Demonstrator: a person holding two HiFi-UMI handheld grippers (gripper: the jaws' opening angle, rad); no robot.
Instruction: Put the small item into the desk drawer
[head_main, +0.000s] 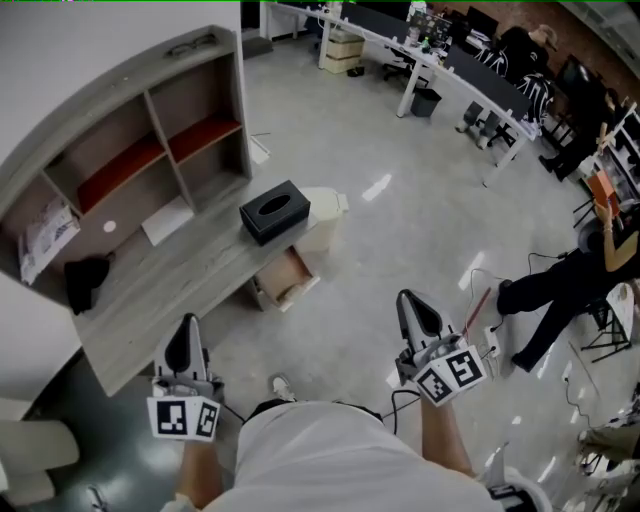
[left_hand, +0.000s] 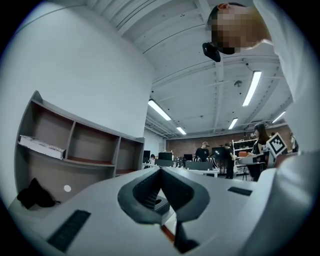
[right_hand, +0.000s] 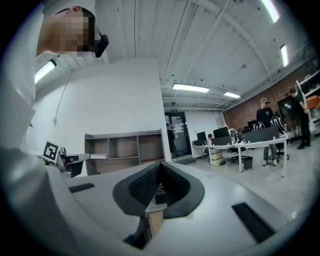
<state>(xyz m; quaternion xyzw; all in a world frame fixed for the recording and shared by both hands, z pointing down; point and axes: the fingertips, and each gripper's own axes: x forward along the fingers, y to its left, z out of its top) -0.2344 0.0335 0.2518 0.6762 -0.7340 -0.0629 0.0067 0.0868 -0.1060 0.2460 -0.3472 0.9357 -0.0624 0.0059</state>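
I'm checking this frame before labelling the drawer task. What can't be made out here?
Drawer, head view: partly under the desk edge; contents too small to tell.
Black lump on the desk, head view: too dark and small to identify.
White dot near it: too small to name.
Papers in the hutch: print too small to read.

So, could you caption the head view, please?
Left gripper and right gripper, both shut, face a desk with tissue box and open drawer.
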